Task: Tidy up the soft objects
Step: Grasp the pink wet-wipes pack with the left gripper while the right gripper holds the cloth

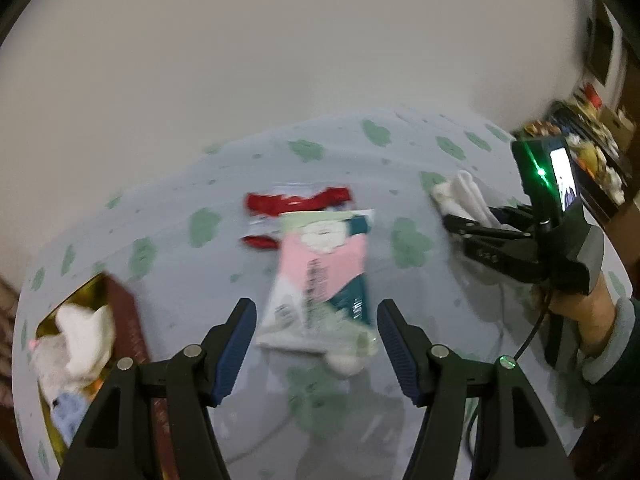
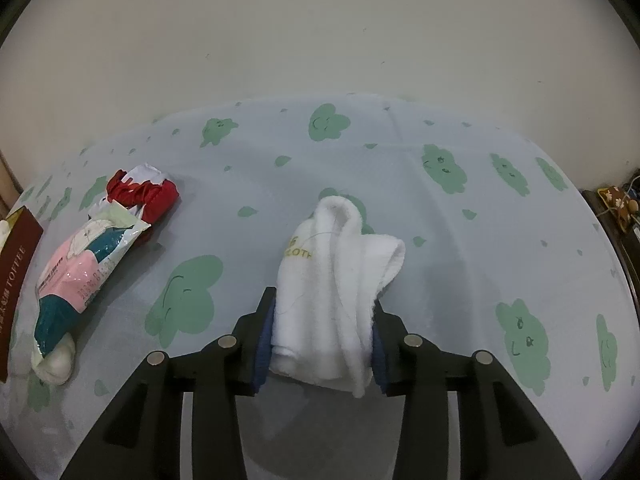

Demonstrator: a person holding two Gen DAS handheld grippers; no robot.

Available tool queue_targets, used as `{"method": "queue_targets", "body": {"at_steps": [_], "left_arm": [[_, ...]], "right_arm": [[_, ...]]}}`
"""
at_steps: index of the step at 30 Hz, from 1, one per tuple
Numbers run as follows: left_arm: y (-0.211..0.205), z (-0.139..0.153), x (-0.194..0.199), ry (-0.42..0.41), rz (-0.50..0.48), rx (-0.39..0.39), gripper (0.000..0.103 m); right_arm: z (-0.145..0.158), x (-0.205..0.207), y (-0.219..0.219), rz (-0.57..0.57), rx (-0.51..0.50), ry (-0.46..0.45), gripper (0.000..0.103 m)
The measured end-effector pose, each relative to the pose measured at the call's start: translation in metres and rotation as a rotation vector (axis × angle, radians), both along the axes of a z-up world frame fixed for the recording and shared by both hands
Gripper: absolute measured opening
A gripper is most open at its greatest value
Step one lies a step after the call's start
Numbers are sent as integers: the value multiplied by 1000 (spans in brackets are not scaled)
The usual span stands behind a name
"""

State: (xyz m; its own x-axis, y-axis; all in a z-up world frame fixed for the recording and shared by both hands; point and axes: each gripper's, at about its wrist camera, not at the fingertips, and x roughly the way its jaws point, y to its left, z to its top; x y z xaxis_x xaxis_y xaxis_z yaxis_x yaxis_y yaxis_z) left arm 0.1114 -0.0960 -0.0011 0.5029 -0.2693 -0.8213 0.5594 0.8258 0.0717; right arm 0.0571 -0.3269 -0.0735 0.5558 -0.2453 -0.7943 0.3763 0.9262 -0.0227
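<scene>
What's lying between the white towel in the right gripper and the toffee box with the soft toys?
The pink-and-teal packet and the red packet behind it lie on the bedspread between the white towel, held in the right gripper, and the box. Carrying it above them looks clear.

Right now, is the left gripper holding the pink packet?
No, the left gripper is open, its fingers either side of the pink packet on the tablecloth.
</scene>
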Motion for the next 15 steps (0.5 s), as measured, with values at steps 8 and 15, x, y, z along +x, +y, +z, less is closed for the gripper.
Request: {"method": "queue_targets", "body": {"at_steps": [8, 15], "left_arm": [[-52, -34, 16, -17, -31, 173, 65], [-56, -64, 40, -14, 59, 260, 65]], "right_arm": [[-1, 0, -2, 2, 17, -3, 40], [-2, 0, -5, 6, 33, -7, 42]]}}
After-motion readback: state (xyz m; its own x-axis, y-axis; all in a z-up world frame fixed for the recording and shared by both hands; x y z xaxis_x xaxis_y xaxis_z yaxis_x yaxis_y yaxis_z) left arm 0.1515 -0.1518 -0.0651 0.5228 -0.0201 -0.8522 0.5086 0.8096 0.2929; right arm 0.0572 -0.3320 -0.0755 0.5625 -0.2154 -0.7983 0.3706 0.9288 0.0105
